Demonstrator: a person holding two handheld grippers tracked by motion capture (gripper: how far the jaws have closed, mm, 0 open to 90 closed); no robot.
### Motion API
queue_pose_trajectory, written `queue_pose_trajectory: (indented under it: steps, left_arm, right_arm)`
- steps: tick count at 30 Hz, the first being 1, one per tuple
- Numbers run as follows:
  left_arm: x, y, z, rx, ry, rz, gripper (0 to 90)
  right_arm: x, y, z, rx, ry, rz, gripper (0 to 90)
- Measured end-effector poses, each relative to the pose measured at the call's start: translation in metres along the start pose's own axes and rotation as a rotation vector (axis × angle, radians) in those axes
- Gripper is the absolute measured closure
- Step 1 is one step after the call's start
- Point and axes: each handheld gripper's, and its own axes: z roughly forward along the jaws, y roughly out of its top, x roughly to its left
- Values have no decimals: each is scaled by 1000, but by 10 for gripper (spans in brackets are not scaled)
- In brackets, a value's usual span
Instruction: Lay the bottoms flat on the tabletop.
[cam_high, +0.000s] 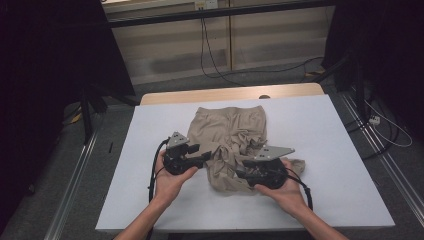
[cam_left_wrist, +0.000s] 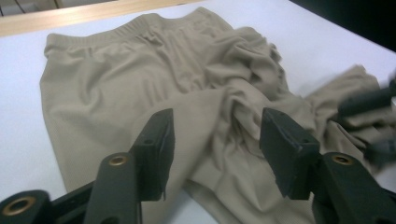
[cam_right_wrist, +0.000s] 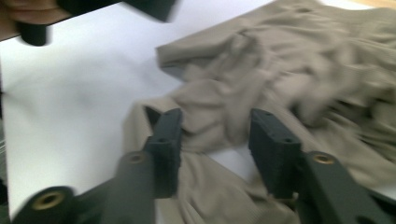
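Lying on the white table (cam_high: 340, 165): one beige garment, shorts (cam_high: 232, 135), waistband toward the far edge, lower part bunched and creased between the hands. Working over it: two grippers, one per hand. Left gripper (cam_high: 204, 157) hovering at the shorts' left side, jaws standing apart with a ridge of creased cloth lying between them in the left gripper view (cam_left_wrist: 215, 140), pads not pressing on it. Right gripper (cam_high: 241, 174) sitting at the near right part of the cloth, jaws likewise apart, a fold of fabric rising between them in the right gripper view (cam_right_wrist: 212, 135), not clamped; that view blurring. Trailing from each gripper: one black cable, two in all. Keeping well inside every table edge: the shorts, with wide bare surface showing left, right and near; far edge closest, the waistband lying near the wooden strip (cam_high: 230, 93) there. Lying on the floor (cam_high: 280, 75) beyond the table: loose cables; running along both sides: metal rails. Remaining open around both hands: ample room.
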Motion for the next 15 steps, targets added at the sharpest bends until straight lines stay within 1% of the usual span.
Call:
queue_pose_trajectory:
  steps: [1,2,3,5,6,7,8,10,11,13,14,15]
  left_arm:
    - [-4,-1,-3,-1,-7,16,445]
    - [-9,-3,-5,1,-24,34,444]
    - [-14,-6,-6,3,-39,40,445]
    - [-24,-14,-5,28,-75,69,454]
    - [-30,-18,-3,37,-94,80,451]
    - [-35,-23,0,46,-119,84,432]
    - [-41,-27,3,52,-142,92,376]
    - [-50,-33,10,79,-163,125,299]
    - [-54,-36,14,91,-169,143,269]
    - [-59,-39,22,116,-161,171,250]
    - [-60,-41,27,137,-155,185,240]
    - [-61,-42,32,156,-134,198,239]
  right_arm:
    - [-2,-1,-4,-4,-10,3,525]
    - [-5,-4,-11,-11,-24,5,525]
    - [-7,-7,-17,-18,-39,11,516]
    - [-10,-15,-29,-13,-82,10,490]
    - [-11,-20,-34,-5,-95,12,481]
    - [-11,-26,-37,9,-106,14,460]
    - [-12,-32,-40,28,-118,10,435]
    - [-12,-43,-41,69,-137,3,399]
    - [-13,-47,-40,91,-142,-4,366]
    - [-14,-52,-35,139,-148,-20,318]
    - [-15,-53,-31,161,-149,-21,300]
    - [-16,-54,-28,178,-157,-18,287]
